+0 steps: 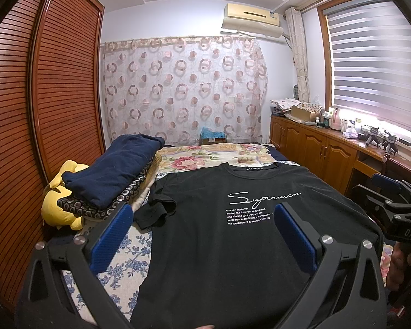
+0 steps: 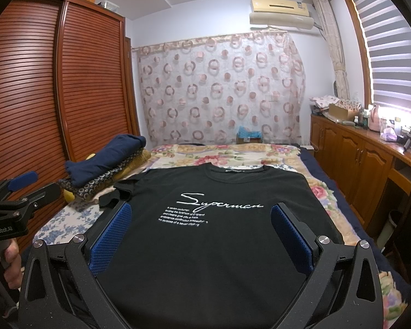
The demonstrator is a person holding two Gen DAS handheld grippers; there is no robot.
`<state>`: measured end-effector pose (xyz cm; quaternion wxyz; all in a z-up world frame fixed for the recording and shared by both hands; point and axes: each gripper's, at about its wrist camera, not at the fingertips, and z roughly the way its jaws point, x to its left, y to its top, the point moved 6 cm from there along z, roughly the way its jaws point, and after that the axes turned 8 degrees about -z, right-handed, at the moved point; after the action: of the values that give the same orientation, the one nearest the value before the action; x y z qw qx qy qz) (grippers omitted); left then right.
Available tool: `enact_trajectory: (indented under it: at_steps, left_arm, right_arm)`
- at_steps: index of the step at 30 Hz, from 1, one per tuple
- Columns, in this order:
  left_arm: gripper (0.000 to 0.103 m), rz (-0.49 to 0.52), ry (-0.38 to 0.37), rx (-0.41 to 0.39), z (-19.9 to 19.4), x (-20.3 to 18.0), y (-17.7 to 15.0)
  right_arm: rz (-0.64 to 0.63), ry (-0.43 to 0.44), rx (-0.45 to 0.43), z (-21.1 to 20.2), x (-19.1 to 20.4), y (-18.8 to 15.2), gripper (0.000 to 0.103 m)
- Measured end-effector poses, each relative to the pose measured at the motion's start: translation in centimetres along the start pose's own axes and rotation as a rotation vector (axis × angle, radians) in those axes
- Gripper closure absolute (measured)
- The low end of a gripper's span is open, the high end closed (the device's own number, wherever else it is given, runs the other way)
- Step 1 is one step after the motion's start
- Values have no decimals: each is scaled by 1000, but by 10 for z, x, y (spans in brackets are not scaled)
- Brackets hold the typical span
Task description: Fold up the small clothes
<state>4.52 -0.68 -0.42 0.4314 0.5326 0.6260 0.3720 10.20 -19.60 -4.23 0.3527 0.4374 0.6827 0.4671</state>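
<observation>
Both wrist cams are sitting low at the foot end of the black T-shirt [image 1: 219, 233], looking along it toward the patterned curtain [image 1: 183, 87]. Left cam is sitting left of the shirt's centre, right cam further right, both close above the hem. Both are sharing the shirt, curtain, wardrobe [image 2: 54, 82] and window [image 2: 391, 41]. Each is catching the other gripper at its edge.

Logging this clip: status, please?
Left gripper open, right gripper open, both empty. Black tee flat on bed, one sleeve bunched. Folded stack alongside.
</observation>
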Motion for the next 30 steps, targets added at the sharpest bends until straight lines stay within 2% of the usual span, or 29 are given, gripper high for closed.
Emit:
enact_trajectory:
  at_steps: [12, 16, 22, 30]
  left_arm:
    - [0, -14, 20, 51, 21, 8, -10]
    - [0, -62, 24, 86, 41, 28, -17]
    - [0, -116, 91, 115, 73, 70, -29]
    - [0, -121, 174, 140, 104, 114, -40]
  right_arm:
    - [0, 14, 4, 12, 1, -9, 0]
    - [-26, 7, -1, 27, 9, -9, 0]
    - [-73, 16, -9, 52, 18, -7, 0]
    - [-131, 94, 25, 101, 33, 3, 1]
